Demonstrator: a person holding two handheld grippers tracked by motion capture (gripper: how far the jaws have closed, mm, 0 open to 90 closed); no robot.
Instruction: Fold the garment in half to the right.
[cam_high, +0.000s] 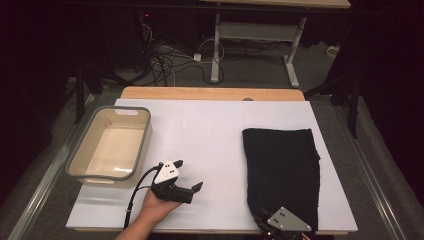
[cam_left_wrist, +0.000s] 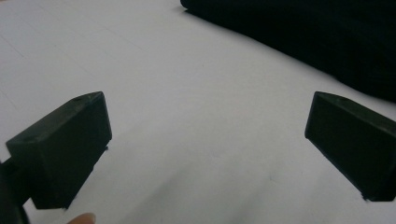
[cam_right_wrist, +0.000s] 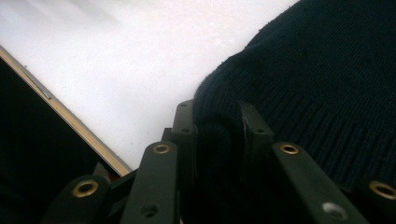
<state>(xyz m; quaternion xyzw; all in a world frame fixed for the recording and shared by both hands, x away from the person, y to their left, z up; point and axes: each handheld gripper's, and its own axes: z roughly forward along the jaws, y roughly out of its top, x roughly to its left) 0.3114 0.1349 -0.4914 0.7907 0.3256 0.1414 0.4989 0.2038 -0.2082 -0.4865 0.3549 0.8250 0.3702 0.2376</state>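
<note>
A black knitted cloth (cam_high: 282, 170) lies folded on the right half of the white table (cam_high: 210, 135). My right gripper (cam_high: 265, 219) is at the cloth's near left corner by the table's front edge, shut on a pinched fold of the knit (cam_right_wrist: 217, 126). My left gripper (cam_high: 187, 176) is held in a hand left of centre, low over bare table, jaws wide open and pointing right toward the cloth (cam_left_wrist: 327, 42). Nothing lies between its fingers (cam_left_wrist: 65, 149).
A beige plastic tub (cam_high: 111, 145) with a grey rim stands at the table's left side, with nothing in it. The table's wooden front edge (cam_right_wrist: 70, 121) runs just beside my right gripper. Cables and a desk frame are on the floor beyond.
</note>
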